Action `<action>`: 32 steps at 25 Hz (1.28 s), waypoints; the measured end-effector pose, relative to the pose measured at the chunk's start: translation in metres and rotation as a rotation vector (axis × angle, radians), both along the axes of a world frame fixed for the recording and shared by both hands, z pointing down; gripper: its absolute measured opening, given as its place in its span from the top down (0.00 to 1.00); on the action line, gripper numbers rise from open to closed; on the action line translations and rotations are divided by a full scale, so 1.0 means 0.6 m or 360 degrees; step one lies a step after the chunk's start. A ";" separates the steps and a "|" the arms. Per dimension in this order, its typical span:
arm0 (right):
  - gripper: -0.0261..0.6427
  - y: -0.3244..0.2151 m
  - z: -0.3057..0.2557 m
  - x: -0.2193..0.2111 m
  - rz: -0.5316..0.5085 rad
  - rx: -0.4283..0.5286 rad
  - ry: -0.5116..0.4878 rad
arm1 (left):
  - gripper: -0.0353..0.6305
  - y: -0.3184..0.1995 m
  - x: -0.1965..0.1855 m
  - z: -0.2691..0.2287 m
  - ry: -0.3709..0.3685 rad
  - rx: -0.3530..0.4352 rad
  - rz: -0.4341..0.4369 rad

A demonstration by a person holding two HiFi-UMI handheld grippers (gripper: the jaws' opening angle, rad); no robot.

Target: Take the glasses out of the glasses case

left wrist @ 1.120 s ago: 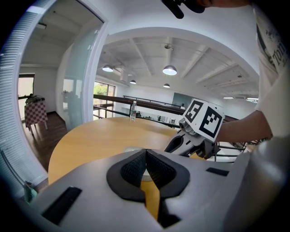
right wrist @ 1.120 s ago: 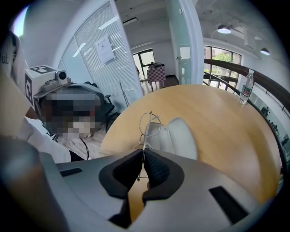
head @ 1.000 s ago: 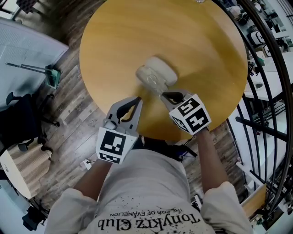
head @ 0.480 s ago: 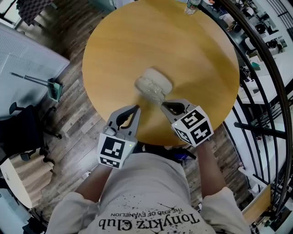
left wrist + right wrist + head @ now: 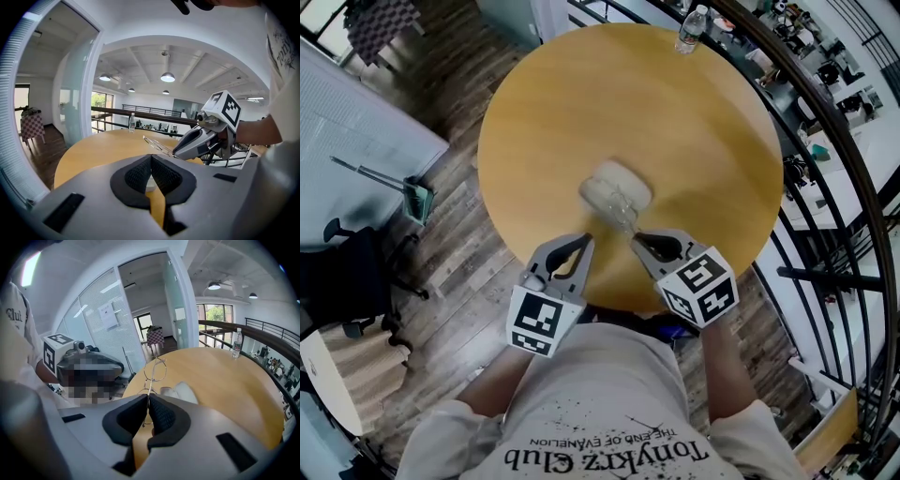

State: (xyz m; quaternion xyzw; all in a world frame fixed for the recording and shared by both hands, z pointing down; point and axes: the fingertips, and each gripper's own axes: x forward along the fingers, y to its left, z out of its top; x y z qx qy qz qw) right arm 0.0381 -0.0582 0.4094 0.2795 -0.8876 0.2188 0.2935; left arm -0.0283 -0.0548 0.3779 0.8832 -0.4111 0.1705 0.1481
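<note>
Right gripper (image 5: 147, 401) pinches the glasses (image 5: 156, 370) by the thin frame, above the table (image 5: 581, 103) betw. its near edge & the glasses case (image 5: 614, 186); left gripper (image 5: 151, 161) is pressed together, nothing in it. Recommended: light, steady pinch, no twist, as the wire frame would likely bend. Surface is open toward left & far edges; bottle (image 5: 692, 28) stands at far edge only

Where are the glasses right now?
In the right gripper view, the glasses are pinched in the jaws of the right gripper, beside the white case.
</note>
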 end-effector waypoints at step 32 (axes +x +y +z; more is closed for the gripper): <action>0.91 0.027 -0.154 0.022 0.0379 0.0332 -0.0324 | 0.91 0.013 0.022 -0.086 0.0189 0.0029 -0.0044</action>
